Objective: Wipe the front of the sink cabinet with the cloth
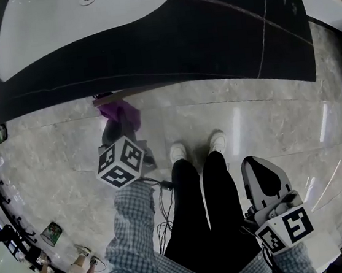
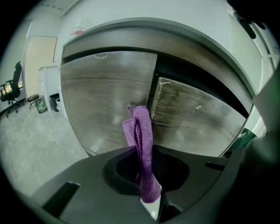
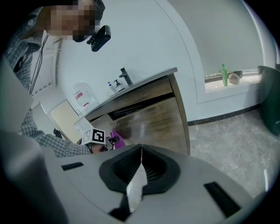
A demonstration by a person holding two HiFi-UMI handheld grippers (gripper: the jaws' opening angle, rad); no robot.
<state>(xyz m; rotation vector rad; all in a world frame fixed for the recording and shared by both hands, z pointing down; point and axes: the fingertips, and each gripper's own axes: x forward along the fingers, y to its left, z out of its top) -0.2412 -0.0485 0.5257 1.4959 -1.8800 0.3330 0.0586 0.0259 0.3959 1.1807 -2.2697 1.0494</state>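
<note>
Here, the right gripper (image 3: 139, 175) hangs pinched together and empty while the left gripper (image 2: 146, 192) clamps the seemingly soft, light cloth (image 2: 142, 135) by one end, its folded top loose just before the cabinet (image 2: 105, 87) door seam.

The floor of pale grey marbled tiles (image 1: 268, 121) is glossy and carries long white streaks of reflected light. A plain white wall (image 3: 175, 39) meets it at a dark skirting strip (image 3: 232, 113). This wall has a bright recess with a ledge (image 3: 238, 85); whether it is a window I cannot tell. Elsewhere stand a pale beige door (image 2: 38, 61), a low white cupboard (image 2: 49, 81) and a black office chair (image 2: 13, 85).
</note>
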